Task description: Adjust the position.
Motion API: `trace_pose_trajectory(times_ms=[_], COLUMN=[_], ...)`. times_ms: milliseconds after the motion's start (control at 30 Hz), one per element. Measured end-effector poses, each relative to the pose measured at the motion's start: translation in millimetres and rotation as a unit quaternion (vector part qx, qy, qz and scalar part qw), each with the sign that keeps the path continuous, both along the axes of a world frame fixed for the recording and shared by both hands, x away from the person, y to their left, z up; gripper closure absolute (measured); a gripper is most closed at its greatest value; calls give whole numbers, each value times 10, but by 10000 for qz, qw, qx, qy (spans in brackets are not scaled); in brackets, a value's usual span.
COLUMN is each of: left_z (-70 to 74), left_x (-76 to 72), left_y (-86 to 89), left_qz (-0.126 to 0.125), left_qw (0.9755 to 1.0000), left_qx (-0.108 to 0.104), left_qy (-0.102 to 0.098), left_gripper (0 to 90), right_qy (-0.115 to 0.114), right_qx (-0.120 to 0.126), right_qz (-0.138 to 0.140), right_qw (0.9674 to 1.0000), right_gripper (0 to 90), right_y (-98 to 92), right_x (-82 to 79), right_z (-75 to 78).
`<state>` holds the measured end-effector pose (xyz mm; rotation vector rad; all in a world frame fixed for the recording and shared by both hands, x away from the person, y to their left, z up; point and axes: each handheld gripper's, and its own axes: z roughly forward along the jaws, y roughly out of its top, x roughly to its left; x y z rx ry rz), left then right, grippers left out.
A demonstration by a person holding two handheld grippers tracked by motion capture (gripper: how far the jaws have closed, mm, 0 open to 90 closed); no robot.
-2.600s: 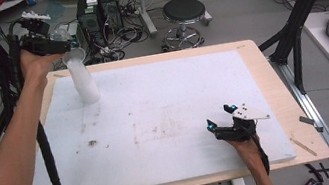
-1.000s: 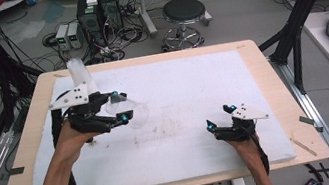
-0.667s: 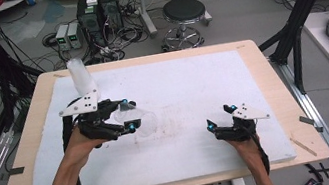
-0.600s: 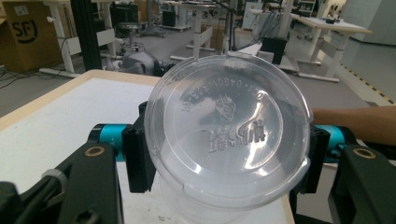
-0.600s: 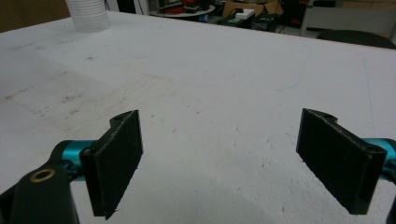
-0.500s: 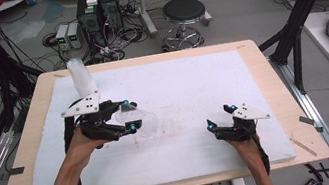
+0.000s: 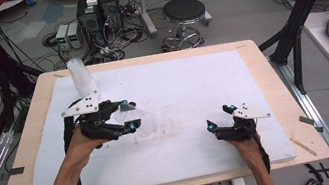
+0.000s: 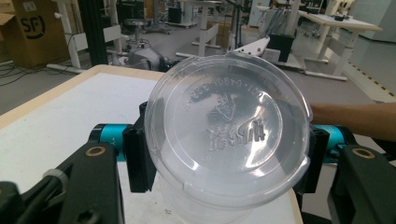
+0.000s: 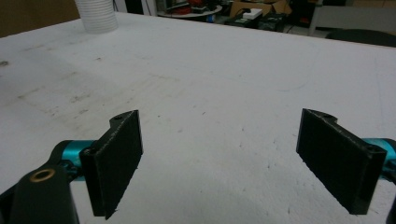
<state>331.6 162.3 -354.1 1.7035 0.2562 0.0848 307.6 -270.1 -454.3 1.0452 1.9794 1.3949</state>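
Left gripper (image 7: pixel 129 119) jaws clamp clear round embossed plastic cup (image 8: pixel 226 135).

The cup (image 8: pixel 226 140) is clear plastic with embossed lettering on its base. A translucent white stack (image 7: pixel 81 77) stands behind. Both grippers, left (image 7: pixel 128 115) and right (image 7: pixel 218 116), are black with teal joints and grey top plates. The surface (image 7: pixel 186 83) is white with faint brown smudges and a pale wood edge.

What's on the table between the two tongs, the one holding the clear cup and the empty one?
Nothing: in the high view, only bare, slightly stained white mat lies between the clear cup in the left tongs and the open right tongs.
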Motion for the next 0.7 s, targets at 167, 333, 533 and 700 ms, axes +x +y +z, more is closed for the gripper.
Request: trace_pose_trajectory(times_ms=[167,333,533,700], left_z=[-2,-13,-40,-60], left_x=[9,22,23,24], left_y=[8,9,0,-20], left_qz=[0,5,-21,-41], left_qw=[10000,10000,9998,9998], left_qx=[-28,-58,-178,-209], left_qy=[-29,-40,-53,-56], left_gripper=[382,382,385,387], right_qy=[79,22,-77,-102], right_qx=[40,69,110,89], right_qz=[298,736,1283,1866], right_qw=[9995,9973,9916,9823], right_gripper=[145,145,145,145], right_y=[-4,0,-5,15], right_x=[13,21,34,61], right_z=[26,154,358,553])
